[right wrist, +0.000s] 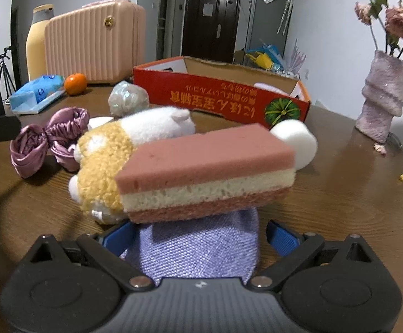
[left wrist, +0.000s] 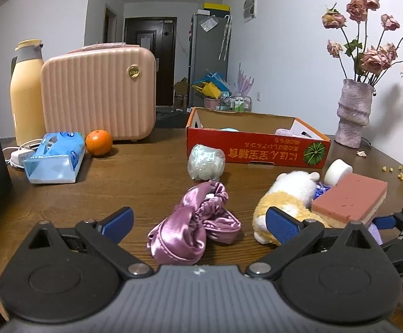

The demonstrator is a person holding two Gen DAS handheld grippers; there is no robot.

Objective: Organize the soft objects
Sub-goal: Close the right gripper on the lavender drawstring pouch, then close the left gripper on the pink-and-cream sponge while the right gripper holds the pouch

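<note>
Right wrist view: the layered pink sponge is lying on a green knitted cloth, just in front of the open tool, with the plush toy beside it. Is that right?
Not quite. The cloth is lavender purple, not green; the right wrist view shows it between the fingers of the open right tool. The rest holds: the layered pink sponge lies on it, with the plush toy beside it.

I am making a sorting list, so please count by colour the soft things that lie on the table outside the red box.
Purple or lilac: 2, satin cloth, knitted cloth
White: 2, white foam roll, pearly bag of fluff
Pink and cream: 1, layered sponge
Yellow and white: 1, plush toy
Total: 6
</note>
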